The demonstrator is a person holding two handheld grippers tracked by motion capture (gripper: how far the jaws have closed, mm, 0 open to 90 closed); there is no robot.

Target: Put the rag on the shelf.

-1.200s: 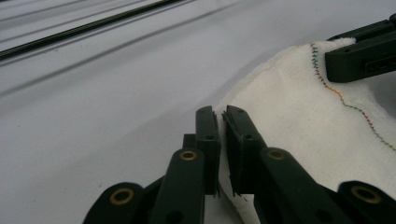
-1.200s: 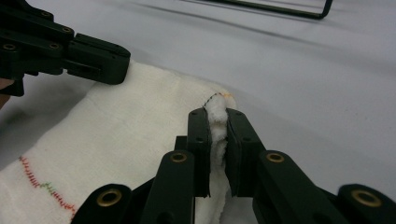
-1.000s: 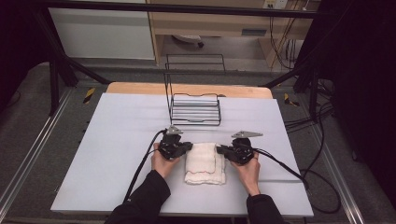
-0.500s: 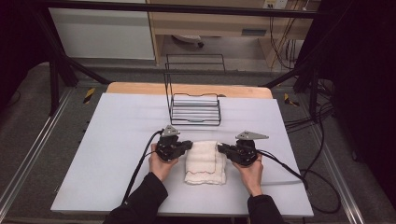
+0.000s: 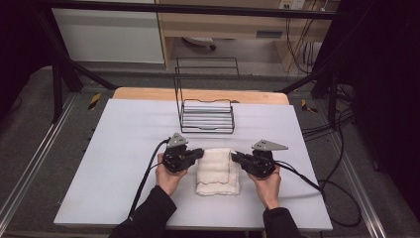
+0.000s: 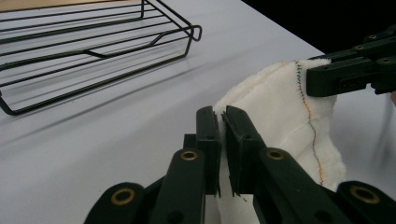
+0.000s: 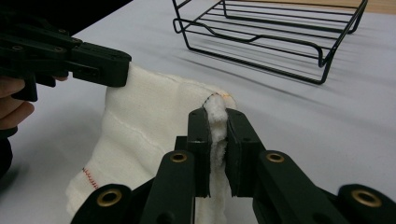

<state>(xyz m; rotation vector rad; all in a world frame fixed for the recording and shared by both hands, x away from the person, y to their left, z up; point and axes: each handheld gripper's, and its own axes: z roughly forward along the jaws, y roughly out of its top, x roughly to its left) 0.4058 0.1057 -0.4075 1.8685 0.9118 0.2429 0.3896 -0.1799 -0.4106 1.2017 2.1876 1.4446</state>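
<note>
1. Your left gripper (image 5: 198, 153) has its jaws pinched on the far left corner of the towel (image 5: 216, 171). In the left gripper view you can see the jaws squeezed on the towel edge (image 6: 261, 107).
2. Your right gripper (image 5: 235, 157) is doing the same on the far right corner, jaws clamped on a fluffy bit of the hem (image 7: 215, 114).
3. The towel's a folded white one with a red stitched line, lying on the counter (image 5: 114, 148) between your two hands, its far edge lifted a bit where you've got it pinched.
4. The black wire rack (image 5: 206, 115) sits just behind the towel, not touching it, farther back on the counter.
</note>
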